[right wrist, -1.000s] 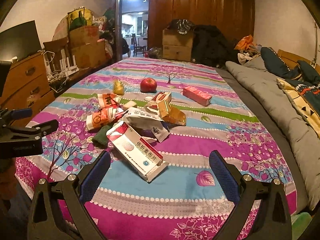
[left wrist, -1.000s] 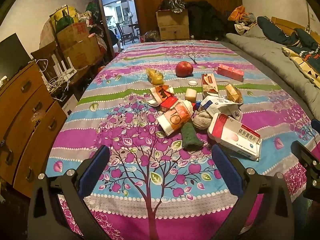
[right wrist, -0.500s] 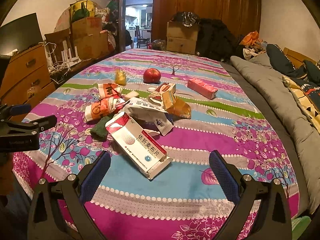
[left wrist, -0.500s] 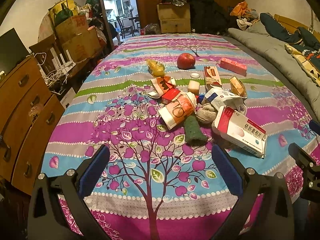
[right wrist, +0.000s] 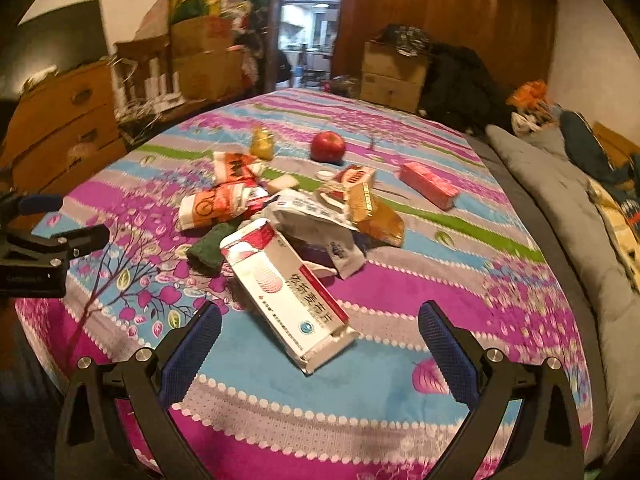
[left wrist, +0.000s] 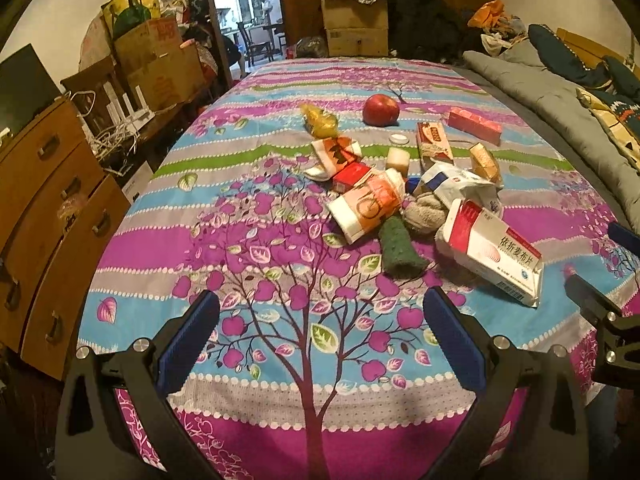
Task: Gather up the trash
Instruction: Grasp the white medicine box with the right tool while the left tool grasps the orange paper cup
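Observation:
A heap of trash lies mid-bed on the flowered sheet (left wrist: 248, 264): a white-and-red medicine box (left wrist: 494, 254) (right wrist: 286, 286), an orange-and-white wrapper (left wrist: 368, 206) (right wrist: 212, 208), a crumpled white bag (right wrist: 316, 220), a green cloth roll (left wrist: 398, 248), small red cartons and a gold packet (right wrist: 374, 212). My left gripper (left wrist: 320, 338) stands open near the bed's front edge, short of the heap. Also open, my right gripper (right wrist: 320, 340) hangs just before the medicine box, nothing between its fingers.
A red apple (left wrist: 381, 109) (right wrist: 328, 146) and a pink box (left wrist: 474, 125) lie beyond the heap. Wooden drawers (left wrist: 44, 216) stand left of the bed, a grey quilt (right wrist: 568, 216) along its right. Cardboard boxes (left wrist: 356, 26) stand at the far end.
Both grippers have moved forward toward the heap, so the trash looks larger and nearer. The right view has also turned slightly. Nothing has been taken hold of.

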`<state>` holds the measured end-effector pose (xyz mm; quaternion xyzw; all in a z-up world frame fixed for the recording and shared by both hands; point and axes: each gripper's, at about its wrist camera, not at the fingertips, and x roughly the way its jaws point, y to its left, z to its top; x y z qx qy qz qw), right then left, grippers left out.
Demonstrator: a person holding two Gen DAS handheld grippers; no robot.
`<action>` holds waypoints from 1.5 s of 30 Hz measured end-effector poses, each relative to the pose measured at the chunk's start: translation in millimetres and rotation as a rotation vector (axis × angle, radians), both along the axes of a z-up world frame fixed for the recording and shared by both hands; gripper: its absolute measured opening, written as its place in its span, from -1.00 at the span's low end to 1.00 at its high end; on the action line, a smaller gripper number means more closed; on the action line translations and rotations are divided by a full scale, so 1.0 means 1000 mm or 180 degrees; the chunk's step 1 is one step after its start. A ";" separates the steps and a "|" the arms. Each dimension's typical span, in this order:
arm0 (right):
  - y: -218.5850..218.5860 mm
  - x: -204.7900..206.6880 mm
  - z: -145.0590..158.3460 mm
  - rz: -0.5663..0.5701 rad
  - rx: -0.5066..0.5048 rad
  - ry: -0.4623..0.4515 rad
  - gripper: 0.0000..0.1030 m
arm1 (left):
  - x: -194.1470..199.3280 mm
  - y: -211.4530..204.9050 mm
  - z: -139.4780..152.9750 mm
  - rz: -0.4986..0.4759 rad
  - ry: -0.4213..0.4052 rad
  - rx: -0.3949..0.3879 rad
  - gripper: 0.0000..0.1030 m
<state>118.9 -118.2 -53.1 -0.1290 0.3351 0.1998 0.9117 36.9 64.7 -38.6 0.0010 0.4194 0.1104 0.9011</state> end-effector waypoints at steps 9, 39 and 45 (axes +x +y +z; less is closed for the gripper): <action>0.033 0.026 -0.024 0.0521 -0.0336 0.0096 0.91 | -0.003 0.018 -0.009 0.0130 0.0099 -0.0044 0.91; -0.020 -0.003 -0.024 0.0219 0.0596 0.0641 0.13 | 0.107 0.023 -0.021 -0.1091 0.0185 -0.0808 0.91; -0.040 -0.029 -0.011 0.0076 0.0907 0.0835 0.14 | 0.160 0.018 -0.050 -0.1559 0.0435 -0.0855 0.81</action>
